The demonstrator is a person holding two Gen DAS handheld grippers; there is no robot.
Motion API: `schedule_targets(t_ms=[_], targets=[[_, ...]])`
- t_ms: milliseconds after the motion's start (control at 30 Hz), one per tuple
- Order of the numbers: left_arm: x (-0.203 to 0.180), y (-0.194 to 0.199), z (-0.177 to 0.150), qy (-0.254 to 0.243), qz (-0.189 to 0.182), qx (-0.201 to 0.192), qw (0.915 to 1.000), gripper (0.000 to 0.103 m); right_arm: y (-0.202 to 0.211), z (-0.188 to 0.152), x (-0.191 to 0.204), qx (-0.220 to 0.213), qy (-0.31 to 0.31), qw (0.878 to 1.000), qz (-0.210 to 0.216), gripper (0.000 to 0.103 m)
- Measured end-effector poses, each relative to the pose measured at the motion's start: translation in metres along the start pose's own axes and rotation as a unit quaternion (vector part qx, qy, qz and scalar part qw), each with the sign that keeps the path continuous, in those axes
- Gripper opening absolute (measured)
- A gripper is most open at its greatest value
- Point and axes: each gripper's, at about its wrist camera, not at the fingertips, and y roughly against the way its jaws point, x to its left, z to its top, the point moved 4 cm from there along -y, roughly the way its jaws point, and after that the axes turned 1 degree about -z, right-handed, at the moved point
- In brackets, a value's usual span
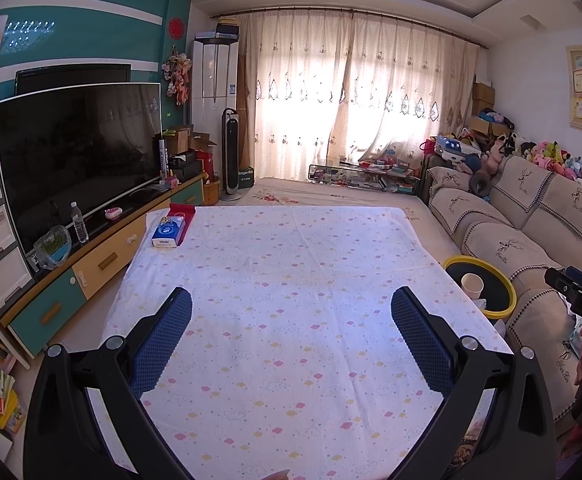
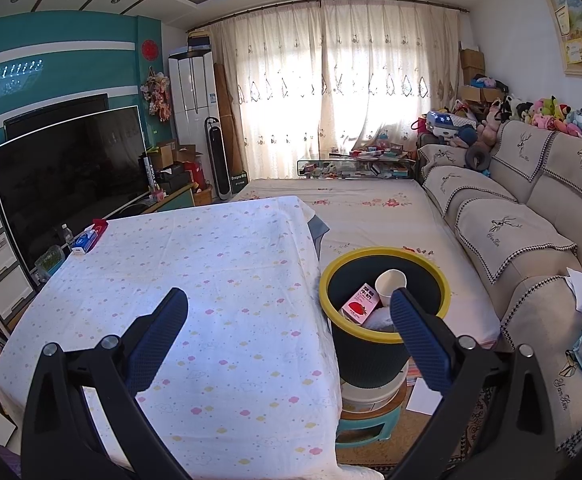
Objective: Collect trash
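Observation:
A dark bin with a yellow rim [image 2: 385,334] stands right of the table on a small stool. It holds a white paper cup [image 2: 389,282], a pink strawberry milk carton [image 2: 361,304] and something white. The bin also shows in the left wrist view [image 1: 505,280], with the cup [image 1: 472,287]. My left gripper [image 1: 291,316] is open and empty above the cloud-patterned tablecloth [image 1: 291,280]. My right gripper [image 2: 289,316] is open and empty over the table's right edge, its right finger [image 2: 419,332] in front of the bin. The right gripper's body shows at the left wrist view's right edge [image 1: 579,300].
A blue tissue pack [image 1: 167,231] lies on a red item at the table's far left corner. A TV [image 1: 79,152] on a low cabinet stands left. A beige sofa [image 2: 531,232] with plush toys runs along the right. A floral mat [image 2: 371,208] lies beyond the table.

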Motion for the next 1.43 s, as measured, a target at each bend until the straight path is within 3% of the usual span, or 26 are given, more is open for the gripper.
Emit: schedule_targets(t_ms=[900,1100,1300,1433], targets=[[-0.004,-0.010,-0.006,-0.001,0.003,0.012,0.9999,0.098,-0.006,-0.011,0.008,0.004,0.000,1.000,0.003,0.096],[-0.003,-0.019,-0.005,0.011,-0.020,0.013,0.9997,0.098,-0.013,-0.013,0.013,0.006,-0.001,1.000,0.011,0.096],[0.010,-0.064,0.009,0.006,0.011,0.045,0.9989,0.098,-0.051,0.007,0.035,0.024,0.026,0.999,0.036,0.096],[0.038,-0.123,0.019,0.005,0.049,0.062,0.9969,0.098,-0.114,0.023,0.063,0.055,0.035,0.996,0.057,0.096]])
